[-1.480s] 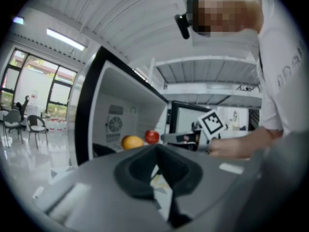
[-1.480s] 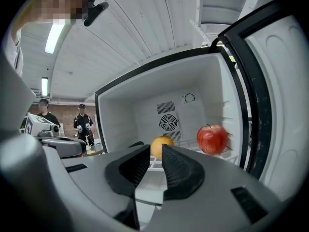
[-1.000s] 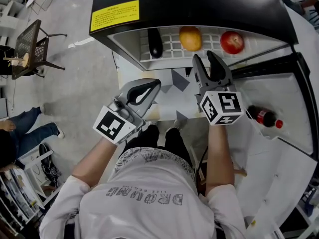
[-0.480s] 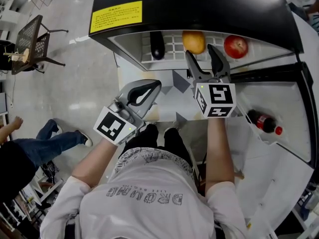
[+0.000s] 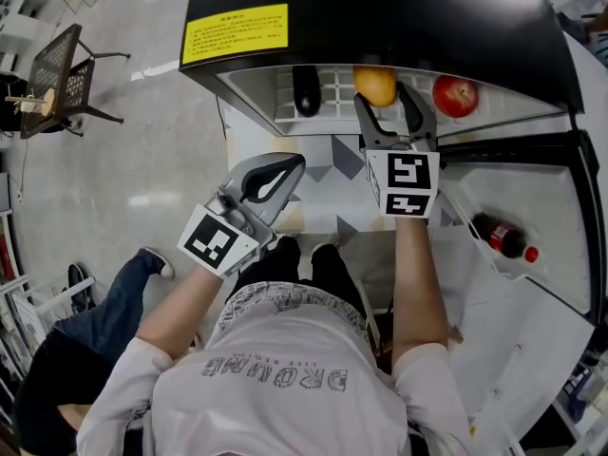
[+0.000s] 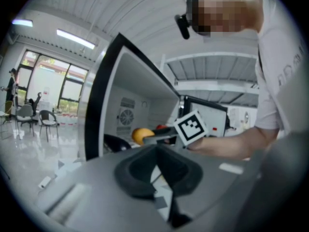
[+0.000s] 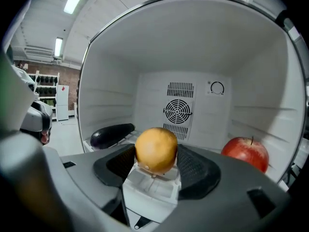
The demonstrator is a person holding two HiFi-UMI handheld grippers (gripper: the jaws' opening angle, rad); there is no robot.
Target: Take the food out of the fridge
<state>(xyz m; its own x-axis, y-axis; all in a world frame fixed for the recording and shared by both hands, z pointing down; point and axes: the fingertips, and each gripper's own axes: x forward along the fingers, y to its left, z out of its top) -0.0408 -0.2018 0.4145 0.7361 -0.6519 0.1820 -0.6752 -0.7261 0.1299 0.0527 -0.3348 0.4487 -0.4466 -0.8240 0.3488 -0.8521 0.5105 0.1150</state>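
Head view: the person stands before the open fridge [image 5: 380,17], whose door [image 5: 532,188] swings to the right and carries a cola bottle [image 5: 502,237] in its rack. On the wire shelf lie, from left to right, an eggplant [image 5: 305,90], an orange [image 5: 375,84] and an apple [image 5: 455,94]. The right gripper [image 5: 389,112] reaches to the shelf edge with its jaws spread, one on each side of the orange. The left gripper [image 5: 281,167] is held near the body, well apart from the shelf, probably to leave the approach free.

Left gripper view: the left gripper [image 6: 157,151] has its jaws drawn together with nothing between them. Beyond it, the orange [image 6: 142,135] shows in the fridge, just behind the right gripper [image 6: 190,126].

Right gripper view: the orange [image 7: 156,150] sits on the shelf, centred between the parted jaws of the right gripper [image 7: 155,172]. The pads flank its widest part, which suits a squeeze across the middle of a round fruit that could roll; whether they already touch it cannot be told. The apple [image 7: 245,153] lies to the right and the eggplant [image 7: 112,133] to the left, both clear of the jaws. All the food is inside the fridge, so removal has not yet begun.
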